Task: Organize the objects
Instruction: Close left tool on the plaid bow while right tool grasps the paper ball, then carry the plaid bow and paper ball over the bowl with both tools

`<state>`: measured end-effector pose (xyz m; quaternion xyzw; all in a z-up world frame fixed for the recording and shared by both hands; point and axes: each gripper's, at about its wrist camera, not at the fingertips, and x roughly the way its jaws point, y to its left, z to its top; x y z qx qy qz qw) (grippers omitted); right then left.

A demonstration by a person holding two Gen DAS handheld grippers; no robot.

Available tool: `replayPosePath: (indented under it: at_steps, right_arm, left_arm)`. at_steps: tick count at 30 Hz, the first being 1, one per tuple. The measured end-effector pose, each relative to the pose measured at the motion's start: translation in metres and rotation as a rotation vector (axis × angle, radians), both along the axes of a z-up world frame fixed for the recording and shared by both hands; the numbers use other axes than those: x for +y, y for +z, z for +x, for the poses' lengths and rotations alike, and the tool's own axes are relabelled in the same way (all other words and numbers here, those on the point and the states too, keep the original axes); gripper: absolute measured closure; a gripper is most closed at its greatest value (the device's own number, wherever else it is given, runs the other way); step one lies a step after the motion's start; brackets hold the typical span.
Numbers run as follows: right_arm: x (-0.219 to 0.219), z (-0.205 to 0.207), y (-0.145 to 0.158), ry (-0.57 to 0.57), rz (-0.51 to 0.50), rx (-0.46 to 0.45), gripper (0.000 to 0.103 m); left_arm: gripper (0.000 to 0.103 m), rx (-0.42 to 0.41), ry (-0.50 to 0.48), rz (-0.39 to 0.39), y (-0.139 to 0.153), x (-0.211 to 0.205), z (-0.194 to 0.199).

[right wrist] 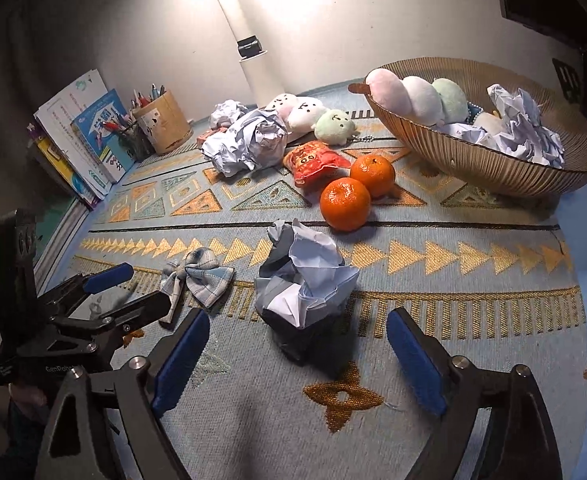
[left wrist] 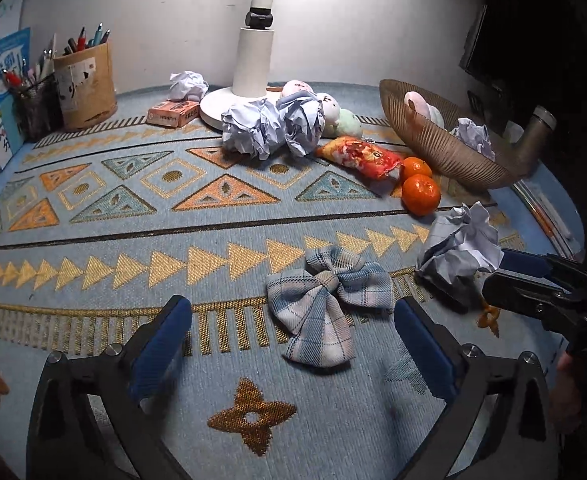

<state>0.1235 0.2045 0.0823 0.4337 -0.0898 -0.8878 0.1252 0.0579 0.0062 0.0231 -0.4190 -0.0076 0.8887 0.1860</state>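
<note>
— Grippers first: how wide?

— Left gripper gapes at full spread, holding nothing; right gripper is nearly as wide, also bare.

— Anything between the pads?

— Paper ball sits just ahead of the right one at twelve o'clock, untouched. Plaid bow lies ahead of the left at one o'clock, long axis running ten to four.

— Basket?

— At two o'clock from the right gripper.
</note>
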Motion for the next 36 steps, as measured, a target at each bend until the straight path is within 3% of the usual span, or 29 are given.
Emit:
replayPosePath:
  at_steps: [2, 5, 8, 10, 12, 13, 15, 19, 25, 31, 36]
  right_arm:
    - [-0.005, -0.005, -0.001, -0.010, 0.025, -0.002, 0.012]
    - [-0.013, -0.017, -0.004, -0.015, 0.075, -0.009, 0.012]
    - [-0.016, -0.027, -0.010, -0.017, 0.075, -0.029, 0.014]
    - [-0.017, -0.030, -0.014, -0.004, 0.072, -0.038, 0.035]
    - [-0.019, -0.031, -0.018, -0.002, 0.095, -0.044, 0.043]
    - [-0.018, -0.029, -0.018, -0.003, 0.087, -0.032, 0.044]
    - [-0.016, -0.026, -0.014, 0.001, 0.073, -0.013, 0.050]
    - [-0.008, -0.018, 0.001, -0.009, 0.054, 0.028, 0.050]
    - [0.023, -0.007, 0.045, -0.061, 0.041, 0.121, 0.050]
    - [0.083, -0.024, 0.098, -0.217, 0.090, 0.244, 0.049]
    - [0.148, -0.064, 0.110, -0.392, 0.084, 0.247, 0.049]
  left_arm:
    - [0.002, -0.044, -0.026, -0.006, -0.002, 0.004, -0.009]
    - [0.006, -0.040, -0.060, -0.018, -0.003, 0.015, -0.012]
    - [0.031, -0.047, -0.082, -0.054, -0.009, 0.027, -0.012]
    - [0.040, -0.020, -0.085, -0.103, -0.009, 0.034, -0.009]
    - [0.069, -0.002, -0.092, -0.123, -0.009, 0.037, -0.007]
    - [0.073, 0.000, -0.094, -0.110, -0.008, 0.037, -0.007]
    - [0.076, -0.013, -0.090, -0.079, -0.007, 0.034, -0.008]
    - [0.077, 0.005, -0.069, -0.046, 0.005, 0.036, -0.007]
    - [0.077, 0.114, -0.106, 0.034, 0.058, 0.064, -0.011]
    - [0.077, 0.208, -0.177, 0.082, 0.103, 0.125, -0.045]
    - [0.077, 0.208, -0.206, 0.102, 0.104, 0.173, -0.083]
